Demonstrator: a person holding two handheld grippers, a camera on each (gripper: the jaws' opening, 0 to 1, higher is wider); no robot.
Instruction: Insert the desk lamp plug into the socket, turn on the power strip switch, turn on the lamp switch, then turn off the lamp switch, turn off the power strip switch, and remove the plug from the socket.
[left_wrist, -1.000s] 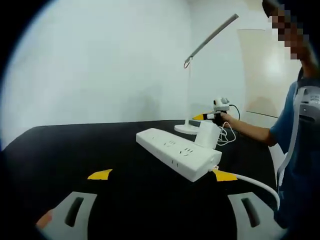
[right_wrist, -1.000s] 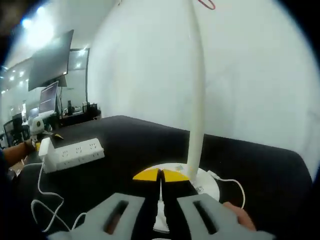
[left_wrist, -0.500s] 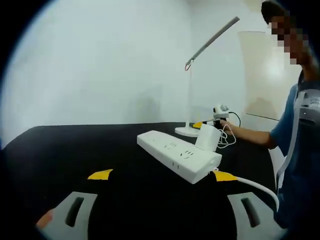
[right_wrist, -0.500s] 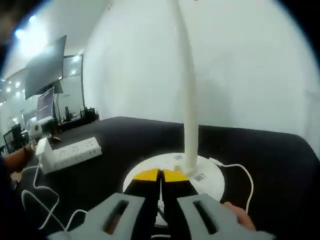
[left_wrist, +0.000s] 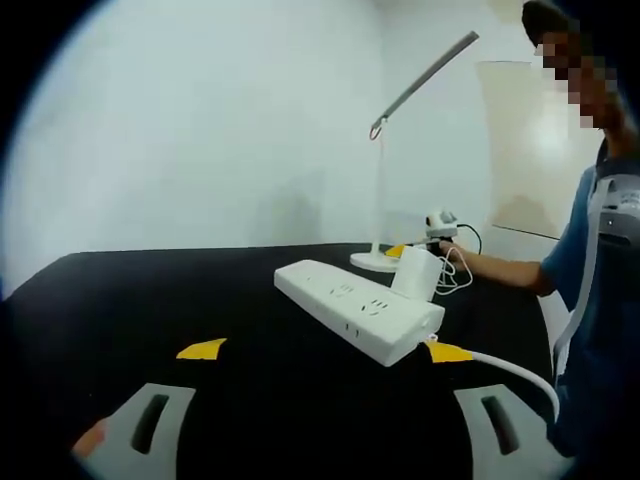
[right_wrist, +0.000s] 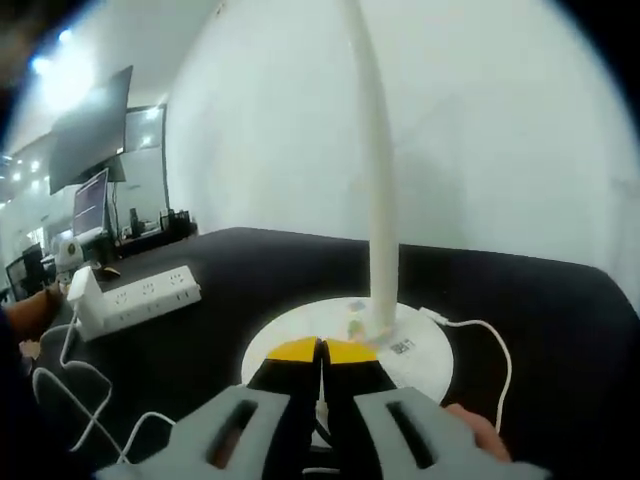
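Over the lamp base (right_wrist: 345, 335), right gripper (right_wrist: 322, 350) closed on nothing, now nearer than a second ago, apparently seeking the switch. Beside power strip (left_wrist: 358, 308) with plug (left_wrist: 414, 273) inserted, left gripper (left_wrist: 318, 350) spread wide, unmoved.

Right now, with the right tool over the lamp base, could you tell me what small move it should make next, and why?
Probably ease the closed right tool down onto the lamp base to press its switch: the adapter already sits in the power strip, and the tips rest at the base's near edge.
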